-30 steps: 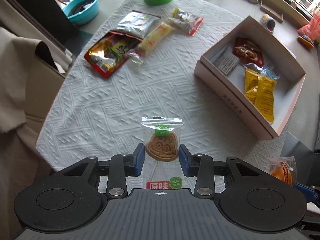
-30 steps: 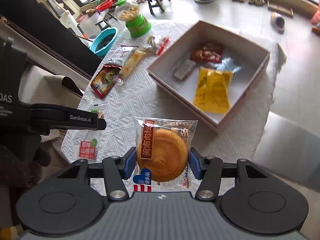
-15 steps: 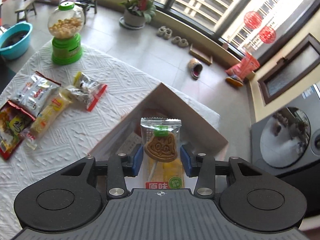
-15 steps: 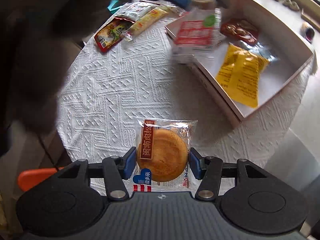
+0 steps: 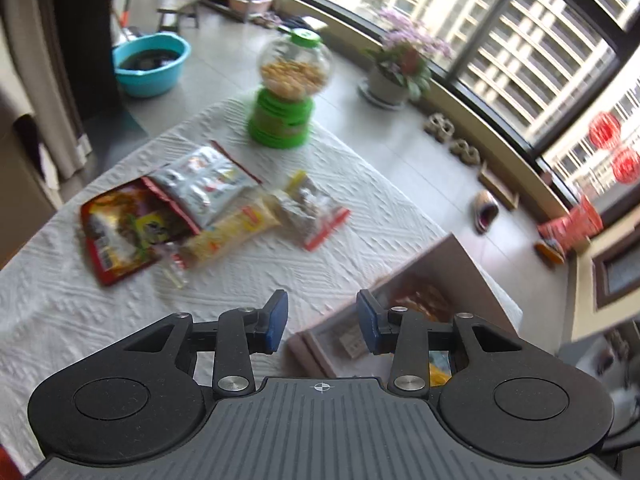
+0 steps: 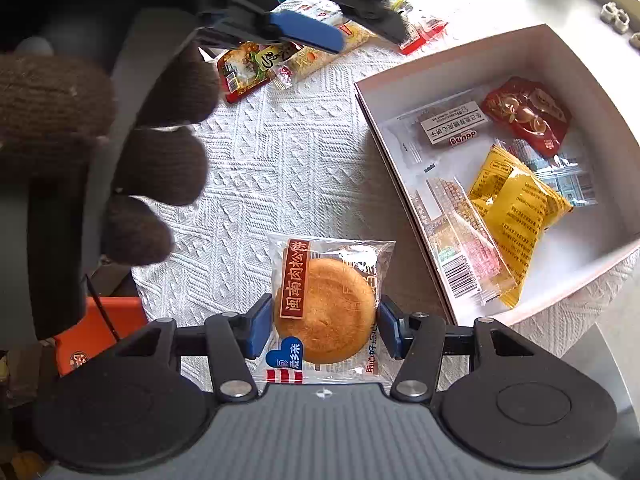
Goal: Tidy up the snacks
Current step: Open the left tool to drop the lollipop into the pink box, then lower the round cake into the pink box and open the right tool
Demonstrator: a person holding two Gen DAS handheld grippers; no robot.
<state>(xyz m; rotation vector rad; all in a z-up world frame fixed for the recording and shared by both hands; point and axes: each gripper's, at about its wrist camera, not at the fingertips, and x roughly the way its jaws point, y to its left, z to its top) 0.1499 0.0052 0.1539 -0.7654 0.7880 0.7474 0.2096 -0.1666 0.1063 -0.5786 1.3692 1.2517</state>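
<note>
Two claws angled downward, left claw (image 5: 320,322) empty and closing, right claw (image 6: 322,330) clamping pastry packet (image 6: 326,308)

A white cloth (image 6: 280,160) with a raised geometric weave covers the counter. The pastry packet (image 6: 326,308) is clear, showing a golden-brown round cake under a red label. At two o'clock, the white box (image 6: 580,64) holds a yellow packet (image 6: 516,208) and a red one (image 6: 528,114). The dispenser (image 5: 286,92) has a green base. The glove (image 6: 160,164) is brown knit.

Glossy clear plastic wraps the pastry (image 6: 325,308); the tablecloth (image 6: 280,168) looks embossed, matt.
</note>
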